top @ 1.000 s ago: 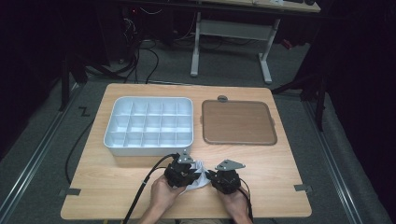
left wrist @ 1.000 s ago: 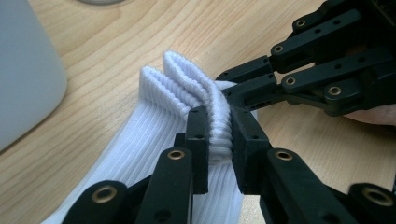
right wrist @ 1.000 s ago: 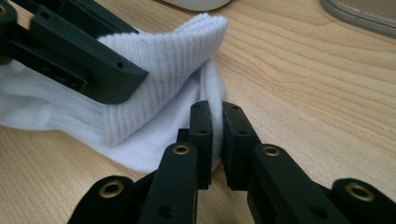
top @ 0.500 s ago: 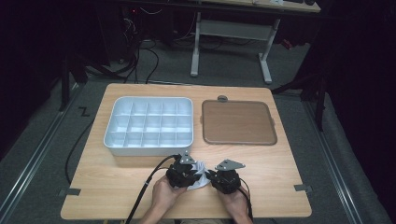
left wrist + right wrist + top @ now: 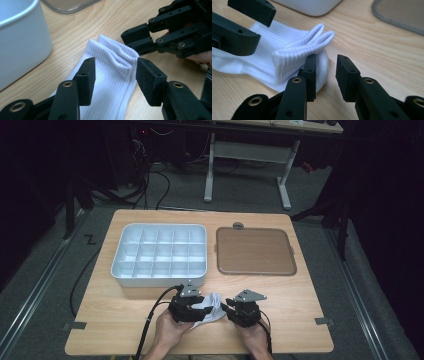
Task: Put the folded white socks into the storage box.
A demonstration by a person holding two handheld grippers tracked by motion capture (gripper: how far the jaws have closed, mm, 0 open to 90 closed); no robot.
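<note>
A white ribbed sock [image 5: 210, 309] lies folded on the wooden table [image 5: 300, 290] near its front edge, between my two grippers. My left gripper [image 5: 200, 306] is open. Its jaws have just been opening and straddle the sock's cuff [image 5: 112, 62] without pressing on it. My right gripper [image 5: 229, 308] faces it from the other side, also open after just opening. In the right gripper view the sock [image 5: 294, 50] bulges behind the left pad [image 5: 311, 72], and the gap of the right gripper [image 5: 327, 72] holds nothing. Both hands grasp the gripper bodies.
A white compartment tray [image 5: 120, 270] stands at the left middle of the table and looms close in the left gripper view [image 5: 20, 37]. A flat brown lid [image 5: 255, 251] lies to its right. Black cables trail off the front edge.
Both grippers' jaws have parted from the sock, which stays on the table. The left gripper has shifted slightly; the right has hardly moved.
</note>
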